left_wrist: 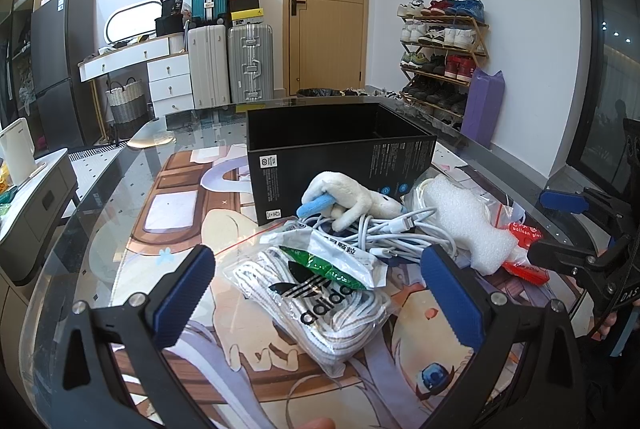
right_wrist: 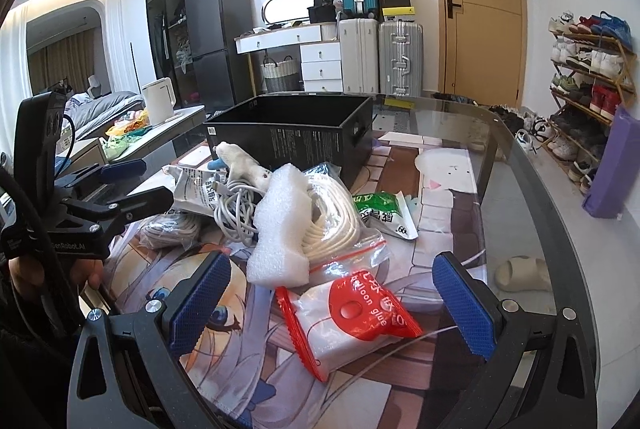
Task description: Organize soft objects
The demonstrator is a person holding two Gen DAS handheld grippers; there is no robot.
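Note:
A heap of soft items lies on the glass table in front of an open black box (left_wrist: 340, 153) (right_wrist: 296, 127). My left gripper (left_wrist: 320, 297) is open, its blue pads on either side of a clear bag of white laces with an adidas logo (left_wrist: 316, 293). Behind that bag lie a white plush toy (left_wrist: 352, 199) (right_wrist: 244, 159), tangled white cables (left_wrist: 392, 233) (right_wrist: 236, 205) and a white foam piece (left_wrist: 468, 221) (right_wrist: 284, 229). My right gripper (right_wrist: 332, 297) is open around a red-and-white balloon glue packet (right_wrist: 348, 317) (left_wrist: 524, 249). A bagged coil of white cord (right_wrist: 336, 217) lies just beyond the foam.
A green-and-white sachet (right_wrist: 384, 215) lies right of the pile, and another sachet (left_wrist: 336, 261) rests on the lace bag. An anime-print mat (left_wrist: 224, 229) covers the table under the glass. A white kettle (right_wrist: 158, 101) stands on a side cabinet at left. A shoe rack (left_wrist: 440, 57) lines the right wall.

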